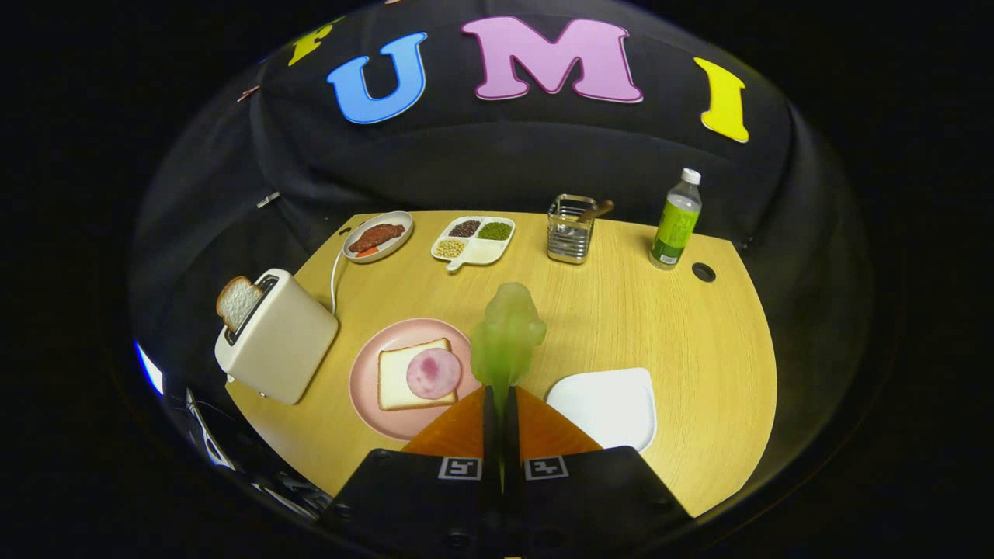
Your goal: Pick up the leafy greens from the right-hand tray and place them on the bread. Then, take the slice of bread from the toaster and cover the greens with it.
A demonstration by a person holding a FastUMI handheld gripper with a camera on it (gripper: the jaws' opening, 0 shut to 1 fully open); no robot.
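My gripper (501,392) is shut on the stem of a pale green leafy piece (509,334), which sticks up ahead of the fingers, lifted above the table. Just left of the fingers a pink plate (371,392) holds a bread slice (397,378) topped with a round pink ham slice (433,373). Further left stands a cream toaster (281,338) with a second bread slice (238,301) poking out of its slot. Right of the fingers lies a white tray (609,404), bare.
On the wooden table (668,326), along the back edge, sit a plate with meat (377,236), a divided dish of beans (474,239), a metal utensil holder (571,227) and a green-labelled bottle (675,221). A cable hole (703,272) lies near the bottle.
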